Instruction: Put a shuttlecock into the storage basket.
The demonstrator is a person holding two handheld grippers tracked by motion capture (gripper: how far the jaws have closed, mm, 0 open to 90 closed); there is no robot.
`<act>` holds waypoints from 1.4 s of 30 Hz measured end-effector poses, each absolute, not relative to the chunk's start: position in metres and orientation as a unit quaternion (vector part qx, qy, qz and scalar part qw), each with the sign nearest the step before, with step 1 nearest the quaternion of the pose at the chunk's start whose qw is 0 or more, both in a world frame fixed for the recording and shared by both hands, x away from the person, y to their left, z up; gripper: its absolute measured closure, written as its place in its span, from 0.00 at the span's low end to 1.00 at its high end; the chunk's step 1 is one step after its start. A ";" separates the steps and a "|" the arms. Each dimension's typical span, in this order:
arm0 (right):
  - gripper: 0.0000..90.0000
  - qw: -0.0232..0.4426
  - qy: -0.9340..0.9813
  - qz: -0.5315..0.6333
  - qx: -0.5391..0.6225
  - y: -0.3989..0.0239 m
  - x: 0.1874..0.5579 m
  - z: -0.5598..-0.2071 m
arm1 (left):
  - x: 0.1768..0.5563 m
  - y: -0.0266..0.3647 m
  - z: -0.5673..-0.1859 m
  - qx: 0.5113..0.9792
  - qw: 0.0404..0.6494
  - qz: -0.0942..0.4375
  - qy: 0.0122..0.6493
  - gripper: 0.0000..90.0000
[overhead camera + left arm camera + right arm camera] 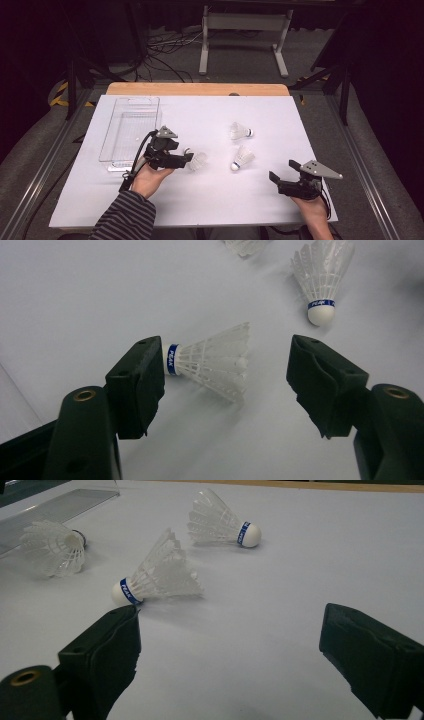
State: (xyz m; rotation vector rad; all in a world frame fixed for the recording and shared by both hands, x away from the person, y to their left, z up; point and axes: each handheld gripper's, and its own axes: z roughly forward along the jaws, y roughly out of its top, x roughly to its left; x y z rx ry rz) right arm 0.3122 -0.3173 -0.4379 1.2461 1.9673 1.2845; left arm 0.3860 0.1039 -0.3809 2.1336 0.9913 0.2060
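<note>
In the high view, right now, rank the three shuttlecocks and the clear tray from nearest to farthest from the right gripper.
1. Middle shuttlecock, lying just up-left of the right gripper.
2. Far shuttlecock, farther back on the table.
3. Left shuttlecock, lying between the left gripper's jaws.
4. Clear tray, at the table's far left.

Items 2 and 3 are close.

A white sheet (210, 200) is spread over a wooden table (197, 89), and a strip of bare wood is seen at the far edge. Grey carpet (240, 70) is laid on the floor around it. A pale metal stand (245, 22) is placed behind the table, and black cables (165, 55) are spread on the floor beside it. The rest of the room is kept dark.
</note>
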 end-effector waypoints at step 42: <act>0.12 0.232 0.723 0.462 0.459 -0.317 0.314 -0.440 | 0.405 0.066 -0.390 0.880 0.248 0.066 0.400 0.40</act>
